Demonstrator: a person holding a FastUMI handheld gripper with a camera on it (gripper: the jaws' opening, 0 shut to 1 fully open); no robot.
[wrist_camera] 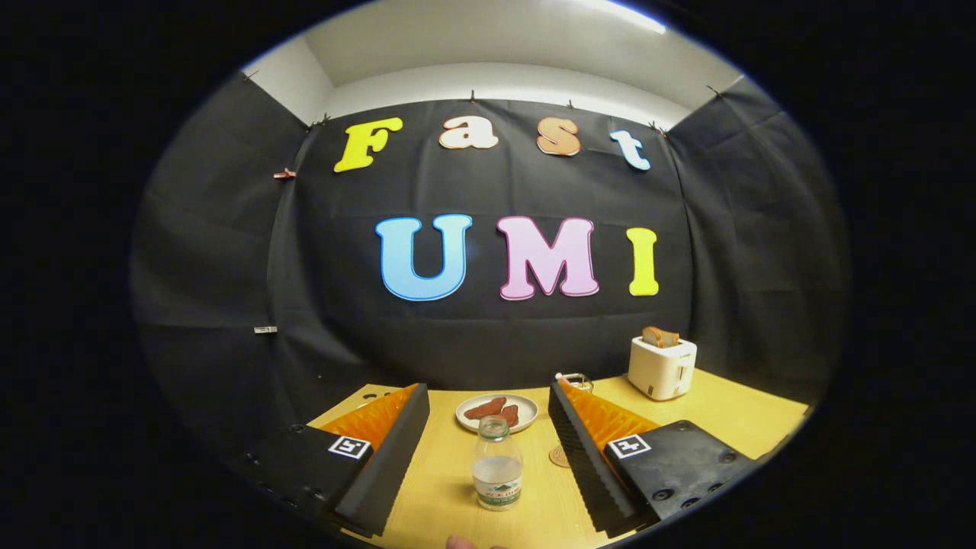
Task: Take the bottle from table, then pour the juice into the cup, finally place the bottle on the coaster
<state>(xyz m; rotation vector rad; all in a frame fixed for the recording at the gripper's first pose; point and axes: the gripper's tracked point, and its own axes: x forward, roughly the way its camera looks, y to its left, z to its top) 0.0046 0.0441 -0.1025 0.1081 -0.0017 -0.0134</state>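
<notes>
The gripper (488,438) is held level just above the table (442,488), its fingers spread wide and touching nothing. The bottle (497,463) stands upright between them, near the table's front edge. Beyond it sits a plate (497,412) of food; the coaster (560,456) peeks out beside the right finger. A toaster (661,367) occupies the far right corner.

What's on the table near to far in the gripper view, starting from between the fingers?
Gripper open, fingers wide apart → clear bottle standing upright between them → plate with reddish food pieces just beyond it → white toaster holding a slice of bread, farthest back, beyond the right finger.
</notes>
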